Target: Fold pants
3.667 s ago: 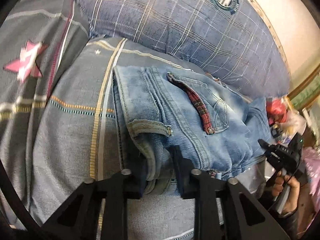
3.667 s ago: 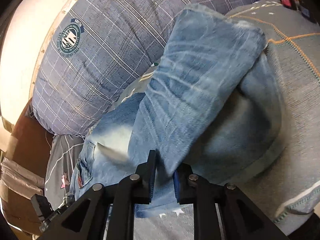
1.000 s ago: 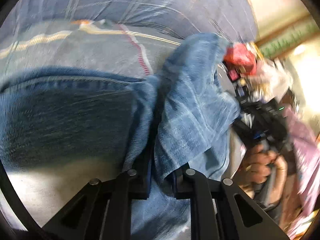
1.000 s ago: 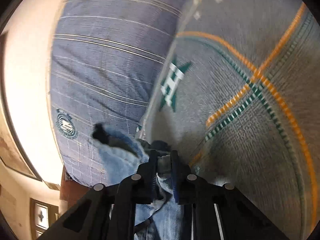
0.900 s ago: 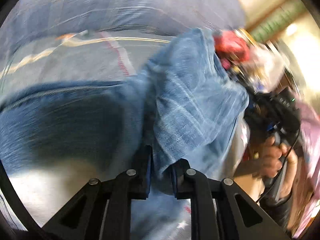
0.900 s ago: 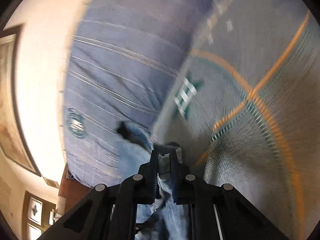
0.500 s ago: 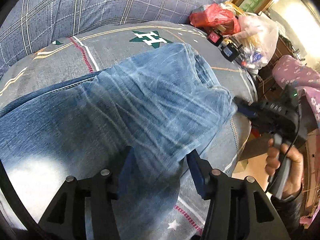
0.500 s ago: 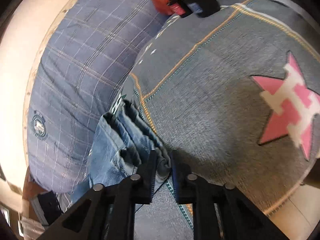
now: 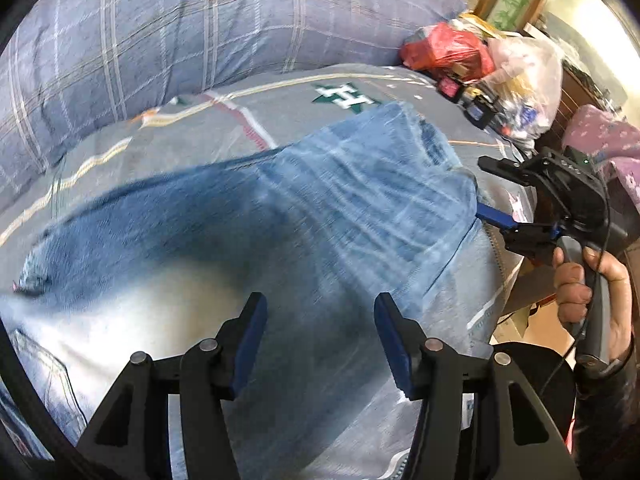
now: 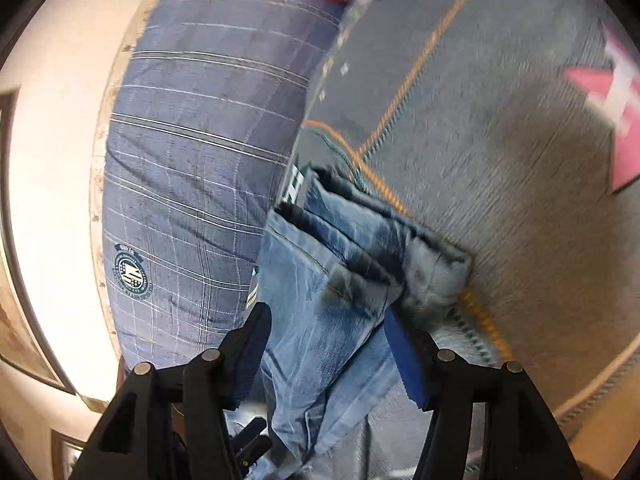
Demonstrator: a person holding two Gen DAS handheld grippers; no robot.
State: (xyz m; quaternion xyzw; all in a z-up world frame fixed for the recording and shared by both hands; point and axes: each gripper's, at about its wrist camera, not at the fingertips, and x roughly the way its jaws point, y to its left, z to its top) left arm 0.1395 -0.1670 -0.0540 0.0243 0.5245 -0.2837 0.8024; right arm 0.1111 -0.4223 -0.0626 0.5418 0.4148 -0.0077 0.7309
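Faded blue denim pants, folded over, are spread across the grey patterned bedspread, the hems laid near its orange-striped edge. The left gripper is held wide apart above the denim, nothing gripped. The right gripper is likewise spread wide over the hems. A blue plaid pillow is set along the bedspread's far edge.

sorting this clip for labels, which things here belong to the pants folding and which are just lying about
Part of the job:
- faded blue denim jeans
- left gripper, open
- right gripper, open

Just lying about:
- blue plaid pillow
- red plastic bag
- clear plastic bag
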